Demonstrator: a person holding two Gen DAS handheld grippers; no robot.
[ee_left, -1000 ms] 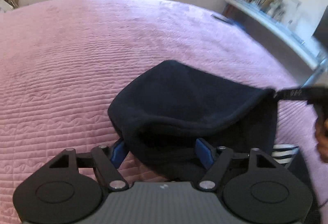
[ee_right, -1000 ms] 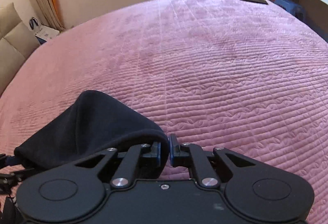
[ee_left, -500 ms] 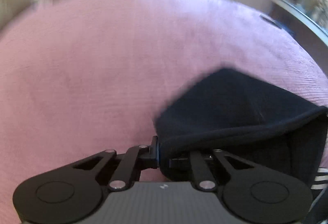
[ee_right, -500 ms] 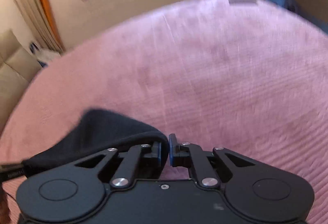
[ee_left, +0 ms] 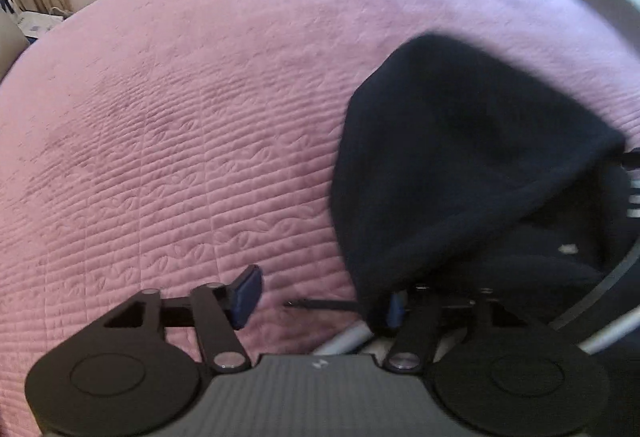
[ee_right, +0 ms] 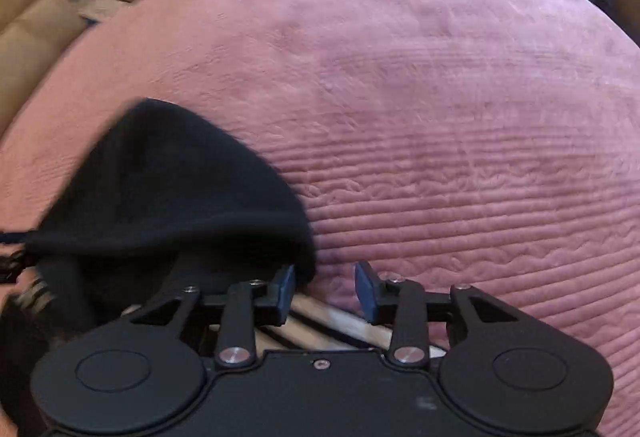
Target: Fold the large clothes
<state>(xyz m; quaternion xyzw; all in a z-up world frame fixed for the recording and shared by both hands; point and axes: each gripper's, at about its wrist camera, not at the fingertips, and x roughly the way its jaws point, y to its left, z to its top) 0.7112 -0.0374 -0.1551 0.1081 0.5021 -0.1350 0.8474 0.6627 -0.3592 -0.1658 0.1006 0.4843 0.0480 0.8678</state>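
A: Dark garment (ee_left: pixel 460 165) — where does it sit now?

B: On the pink bedspread (ee_left: pixel 180 141), bunched in a soft hump at the near edge of the bed. From the left wrist view it lies to the right of the left tool (ee_left: pixel 320 297); from the right wrist view the same garment (ee_right: pixel 168 189) lies to the left of the right tool (ee_right: pixel 325 287)

A: Is either tool holding it?

B: I'd say not. The left tool's jaws stand wide apart; its left pad is bare over the bedspread, while the garment's edge drapes over the right pad, so cloth touches it but nothing is pinched. The right tool is parted too, with the bedspread (ee_right: pixel 440 117) showing through the gap and the garment's hem just beside its left pad

A: So which step is this?

B: It reads as a release between folds: the cloth is set down, but it lies humped and not flat, so the fold is far from finished

A: And the next move?

B: Each tool likely needs a fresh grip on an edge or corner of the garment, lifted together and spread flat before folding over. The frames are blurred, so I can't tell where the seams or sleeves lie
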